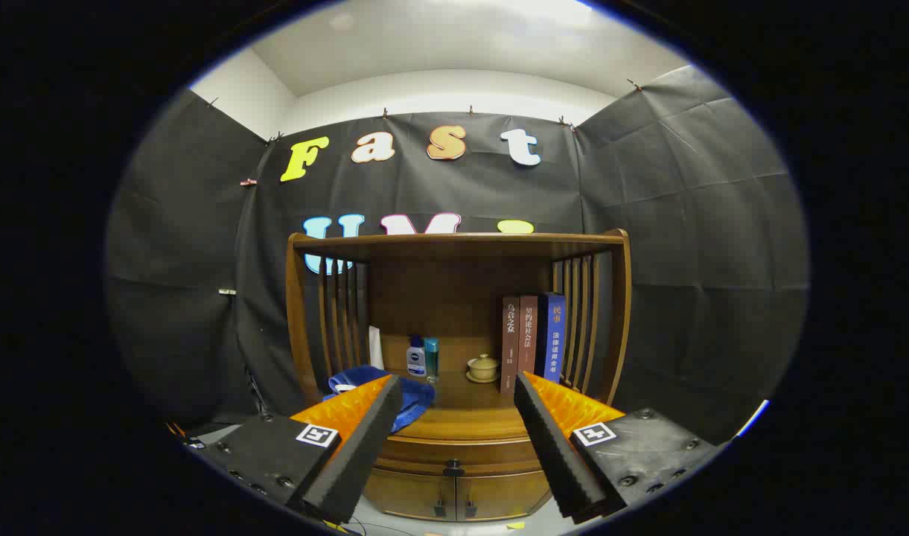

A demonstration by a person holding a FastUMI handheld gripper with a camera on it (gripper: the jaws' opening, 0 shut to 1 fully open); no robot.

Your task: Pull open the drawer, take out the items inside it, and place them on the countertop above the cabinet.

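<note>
Centrally, beyond and below the gap between the two fingers, stands a wooden cabinet (458,439) whose drawer (454,452) sits shut, its small dark knob (453,468) lying midway between the fingertips but well beyond them. The gripper (454,394) is spread wide and holds nothing; its ridged pads face each other across empty space. Above the drawer runs the countertop (461,417), a smooth curved slab of brown wood, sheltered by a slatted hutch with a flat top board.

On the countertop, from left to right: a crumpled blue cloth (413,398), partly hidden behind the left finger; a small blue and white bottle (416,356) touching or just beside a slimmer teal one (431,359); a rounded tan lidded cup (483,368) on a saucer; and three upright books (532,335), two brown and one blue, against the right slats, their lower ends cut off by the right finger. A pale flat object leaning at the far left of the shelf is too unclear to identify.

Below the drawer, two cabinet doors (454,495) with small dark handles are partly covered by both fingers. The drawer's contents cannot be seen.
</note>
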